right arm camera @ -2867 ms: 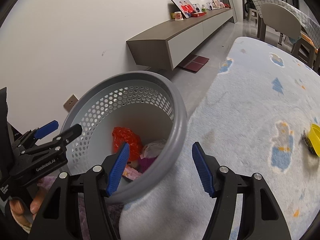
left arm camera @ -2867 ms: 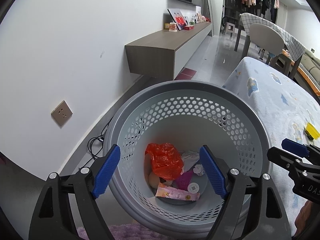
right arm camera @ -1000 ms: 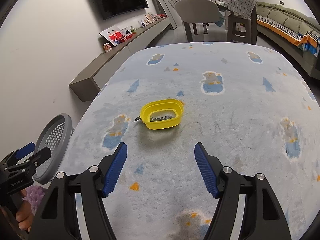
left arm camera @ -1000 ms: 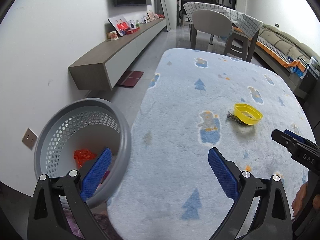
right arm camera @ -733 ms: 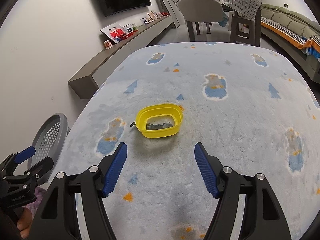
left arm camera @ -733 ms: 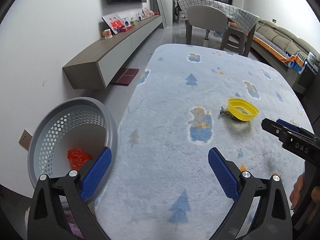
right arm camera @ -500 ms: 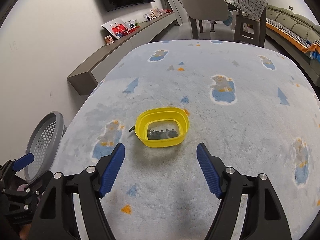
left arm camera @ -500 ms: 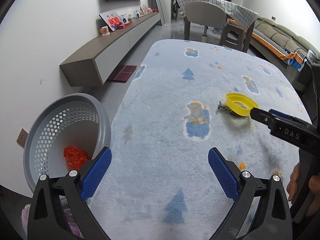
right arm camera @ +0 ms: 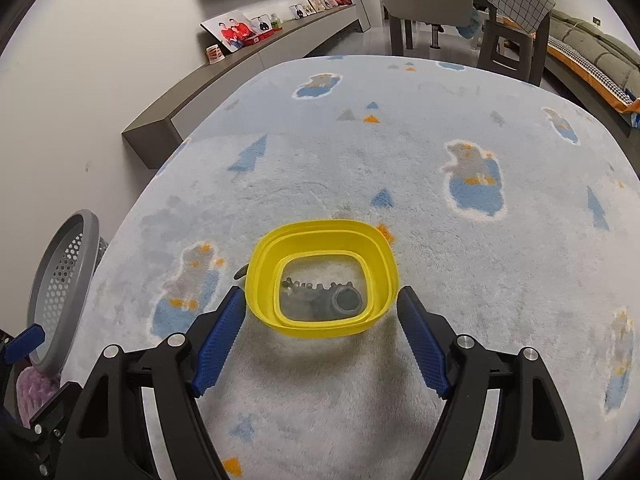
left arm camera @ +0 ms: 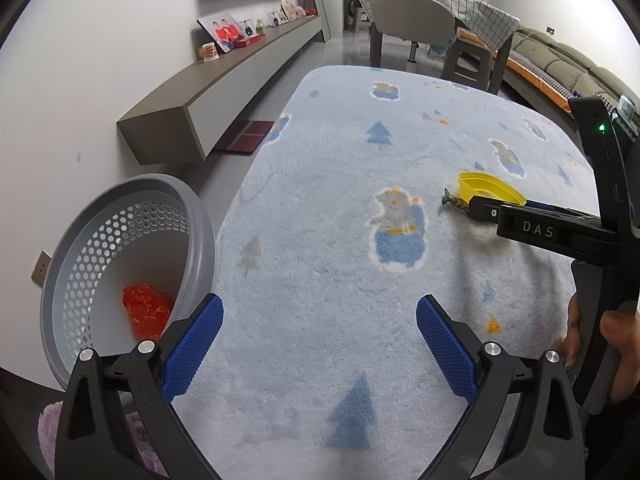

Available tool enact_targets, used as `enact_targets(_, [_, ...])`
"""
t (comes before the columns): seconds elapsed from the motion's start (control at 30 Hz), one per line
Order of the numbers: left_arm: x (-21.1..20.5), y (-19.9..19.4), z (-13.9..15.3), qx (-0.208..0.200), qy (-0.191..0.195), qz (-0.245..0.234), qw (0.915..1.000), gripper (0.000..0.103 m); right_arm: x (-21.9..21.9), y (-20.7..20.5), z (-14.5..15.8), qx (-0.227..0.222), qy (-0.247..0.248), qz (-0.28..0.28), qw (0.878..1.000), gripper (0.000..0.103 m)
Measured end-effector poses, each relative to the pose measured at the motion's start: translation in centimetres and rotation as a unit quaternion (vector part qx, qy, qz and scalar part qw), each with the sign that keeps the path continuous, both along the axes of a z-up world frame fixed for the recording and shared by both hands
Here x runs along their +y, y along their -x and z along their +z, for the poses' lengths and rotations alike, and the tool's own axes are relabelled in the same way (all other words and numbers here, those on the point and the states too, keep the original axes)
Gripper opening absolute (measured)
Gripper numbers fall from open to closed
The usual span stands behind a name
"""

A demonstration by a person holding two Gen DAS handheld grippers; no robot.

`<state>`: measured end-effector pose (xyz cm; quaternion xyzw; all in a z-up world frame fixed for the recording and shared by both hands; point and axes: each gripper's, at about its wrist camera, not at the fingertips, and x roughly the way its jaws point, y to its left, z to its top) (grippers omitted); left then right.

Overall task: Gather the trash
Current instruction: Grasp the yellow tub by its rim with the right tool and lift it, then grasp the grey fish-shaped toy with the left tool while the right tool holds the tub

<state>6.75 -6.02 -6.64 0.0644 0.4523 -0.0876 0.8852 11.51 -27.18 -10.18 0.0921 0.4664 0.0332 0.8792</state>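
Right wrist view: the right hand-held gripper (right arm camera: 318, 314), jaws spread and holding nothing, straddles a yellow bowl (right arm camera: 322, 278) on the rug (right arm camera: 460, 260), apparently to lift it for the basket (right arm camera: 60, 276).

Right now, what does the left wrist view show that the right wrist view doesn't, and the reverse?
Left wrist only: the inside of the grey basket with a red bag in it, and the open left gripper over bare rug.

Right wrist only: the yellow container's interior with dark debris, sitting between the right gripper's open pads.

Both: the blue patterned rug, the container, the basket and the wall shelf.
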Motion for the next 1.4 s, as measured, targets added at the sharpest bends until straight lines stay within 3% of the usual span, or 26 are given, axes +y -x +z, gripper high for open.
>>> enact_targets(0.23, [-0.5,0.0,-0.4,0.004,-0.005,-0.003,1.0000,0.095,0.3,-0.5,0.0,-0.006,0.000,0.007,1.000,0.074])
enact_targets(0.3, [-0.5,0.0,-0.4,0.004,-0.004,-0.003,1.0000,0.095,0.4,-0.4,-0.1,-0.008,0.000,0.008,1.000,0.067])
enact_targets(0.53, [-0.7,0.0,-0.4,0.005,-0.003,-0.003,1.0000,0.095,-0.3,0.5,0.4,-0.014,-0.017,0.001,1.000,0.067])
enact_targets(0.83, [-2.7,-0.4,0.7,0.002,0.015,-0.021,0.9997,0.095,-3.8,5.2,2.4,-0.028,-0.043,-0.046,0.998,0.067])
enact_targets(1.17, [-8.3,-2.1,-0.3,0.008,0.021,-0.063,0.9978,0.095,-7.9,12.2,1.5,-0.023,-0.052,-0.112,0.992,0.067])
enact_targets(1.4, [-12.0,-4.3,-1.7,0.012,0.020,-0.083,0.9963,0.095,-9.5,13.4,1.7,-0.036,-0.067,-0.128,0.989,0.067])
